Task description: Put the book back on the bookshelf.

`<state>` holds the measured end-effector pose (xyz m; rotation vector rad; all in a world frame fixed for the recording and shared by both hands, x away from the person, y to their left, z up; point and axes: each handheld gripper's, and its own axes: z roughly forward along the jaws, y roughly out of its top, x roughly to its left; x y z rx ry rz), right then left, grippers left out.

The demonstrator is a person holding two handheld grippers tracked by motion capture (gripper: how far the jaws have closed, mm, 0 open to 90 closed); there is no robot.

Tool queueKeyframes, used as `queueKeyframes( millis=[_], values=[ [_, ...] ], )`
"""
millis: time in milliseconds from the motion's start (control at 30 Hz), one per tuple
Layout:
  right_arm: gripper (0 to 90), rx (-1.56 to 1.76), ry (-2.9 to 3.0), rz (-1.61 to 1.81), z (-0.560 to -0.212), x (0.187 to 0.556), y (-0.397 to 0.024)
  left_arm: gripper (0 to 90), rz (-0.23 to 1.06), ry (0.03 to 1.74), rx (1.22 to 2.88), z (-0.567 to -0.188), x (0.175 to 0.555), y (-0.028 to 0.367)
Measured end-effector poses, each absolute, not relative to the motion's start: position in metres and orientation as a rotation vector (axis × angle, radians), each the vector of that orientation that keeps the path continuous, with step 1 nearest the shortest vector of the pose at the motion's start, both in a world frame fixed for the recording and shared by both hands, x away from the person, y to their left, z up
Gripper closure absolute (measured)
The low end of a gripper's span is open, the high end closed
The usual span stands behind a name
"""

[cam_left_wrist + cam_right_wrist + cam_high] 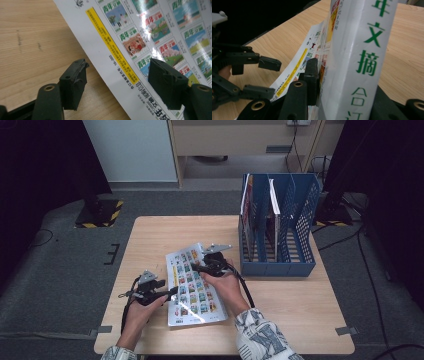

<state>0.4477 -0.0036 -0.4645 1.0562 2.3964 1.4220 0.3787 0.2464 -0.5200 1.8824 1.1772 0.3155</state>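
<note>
Magazine (195, 287) lies on the worktop (150, 240) between your two tongs, its glossy back cover of small pictures facing up. Behind your right tongs, at the worktop's far right, stands the blue file rack (295, 220) with two thin books upright in its slots.

Your right tongs (200, 266) are closed on the magazine's spine edge; in the right gripper view the white spine (359, 62) with green characters rises between the jaws, with one black pad (312, 77) pressed against the pages and that edge lifted off the wood.

Your left tongs (172, 292) sit at the magazine's left edge with the jaws apart. In the left gripper view one pad (75, 80) is over bare wood and the other over the cover, straddling the edge by the yellow strip (110, 45) without pinching it.
</note>
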Motion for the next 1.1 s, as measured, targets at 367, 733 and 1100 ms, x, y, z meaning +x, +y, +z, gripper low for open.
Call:
queueKeyframes(
  millis=[367,733,1100],
  values=[
    [71.5,0.95,2.335,1.485,-0.45,0.44,-0.006,15.4,0.208,1.123,1.911,-0.528,0.387,0.248],
    [72.5,0.84,2.288,1.566,-0.435,0.432,-0.002,25.0,0.094,1.044,1.9,-0.526,0.39,0.251],
    [73.0,0.805,2.29,1.6,-0.434,0.431,-0.007,62.2,0.041,1.141,1.827,-0.517,0.388,0.261]
  ],
)
